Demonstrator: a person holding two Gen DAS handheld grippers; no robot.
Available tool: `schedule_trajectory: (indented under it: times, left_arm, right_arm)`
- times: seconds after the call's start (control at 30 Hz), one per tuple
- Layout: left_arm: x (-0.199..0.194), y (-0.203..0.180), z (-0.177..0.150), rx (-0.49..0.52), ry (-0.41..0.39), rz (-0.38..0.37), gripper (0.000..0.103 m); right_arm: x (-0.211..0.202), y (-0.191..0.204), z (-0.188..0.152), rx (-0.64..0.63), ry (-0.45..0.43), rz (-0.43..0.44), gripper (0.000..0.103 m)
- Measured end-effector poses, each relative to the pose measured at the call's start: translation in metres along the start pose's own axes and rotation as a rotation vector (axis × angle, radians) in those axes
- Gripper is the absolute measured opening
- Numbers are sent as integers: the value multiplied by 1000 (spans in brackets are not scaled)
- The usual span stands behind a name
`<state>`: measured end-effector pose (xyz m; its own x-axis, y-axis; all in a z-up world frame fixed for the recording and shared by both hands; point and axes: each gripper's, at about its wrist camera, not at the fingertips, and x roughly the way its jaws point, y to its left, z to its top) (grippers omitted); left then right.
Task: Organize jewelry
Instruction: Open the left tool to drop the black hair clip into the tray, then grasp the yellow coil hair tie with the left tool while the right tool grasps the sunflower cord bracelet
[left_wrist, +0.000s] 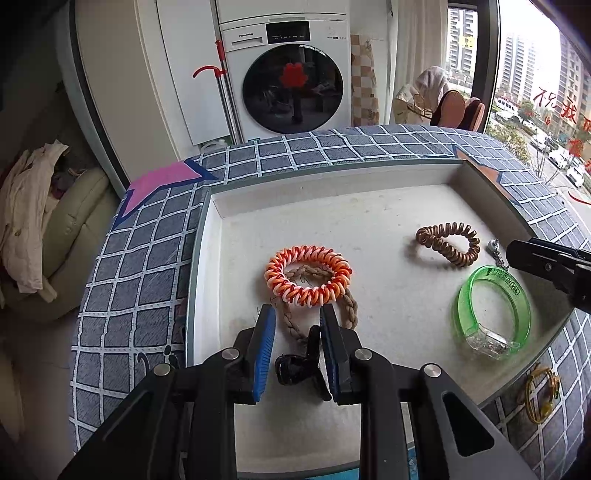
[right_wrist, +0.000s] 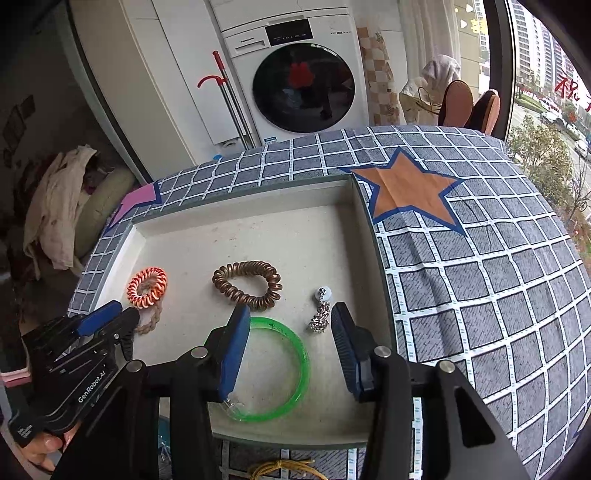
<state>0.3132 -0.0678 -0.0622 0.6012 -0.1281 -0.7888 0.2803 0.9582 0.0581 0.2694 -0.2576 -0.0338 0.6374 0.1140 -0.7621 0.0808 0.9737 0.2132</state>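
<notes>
A white tray (left_wrist: 221, 236) holds an orange-and-white coil bracelet (left_wrist: 307, 275) lying on a tan braided cord (left_wrist: 291, 325), a bronze coil bracelet (left_wrist: 448, 244), a green clear bangle (left_wrist: 493, 319) and a silver rhinestone charm (right_wrist: 320, 317). My left gripper (left_wrist: 297, 325) is open, with a black hair claw clip (left_wrist: 301, 363) between its fingers; whether the clip is touched I cannot tell. My right gripper (right_wrist: 288, 325) is open above the green bangle (right_wrist: 275, 373), with the charm just left of its right finger.
The tray sits on a blue checked cloth (right_wrist: 480, 277) with an orange star (right_wrist: 406, 188) and a pink star (left_wrist: 159, 184). A yellow cord bracelet (left_wrist: 541, 395) lies on the cloth by the tray's near right corner. A washing machine (left_wrist: 291, 74) stands behind.
</notes>
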Motion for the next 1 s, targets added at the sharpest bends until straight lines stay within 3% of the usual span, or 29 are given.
schedule_trajectory:
  times: [0.07, 0.1, 0.13, 0.17, 0.27, 0.43, 0.57, 0.67, 0.77, 1.0]
  left_arm:
    - [-5, 0, 1, -7, -11, -8, 45]
    - [-8, 1, 2, -11, -18, -11, 52]
    - [-11, 1, 3, -13, -25, -11, 68]
    - [-15, 1, 3, -19, -34, -9, 101]
    - [-32, 4, 3, -36, -103, 6, 103]
    - [-48, 5, -1, -33, -111, 1, 103]
    - [-64, 9, -15, -41, -114, 4, 103]
    - [-72, 13, -26, -50, -102, -3, 103]
    - [-80, 17, -39, -63, -95, -2, 103]
    - [-90, 27, -69, -89, -74, 1, 103]
  right_arm:
    - [-5, 3, -1, -12, -9, -6, 50]
    - [-8, 4, -2, -14, -14, -6, 50]
    - [-11, 5, -2, -12, -18, -4, 51]
    - [-14, 5, -3, -8, -22, -1, 51]
    - [-23, 6, -7, -6, -35, 5, 51]
    - [-40, 8, -16, -13, -49, 2, 61]
    - [-56, 9, -28, -12, -71, 17, 83]
    - [-69, 9, -39, -14, -96, 8, 87]
    - [-80, 6, -49, -9, -114, 5, 103]
    - [-91, -1, -72, -13, -92, 4, 103]
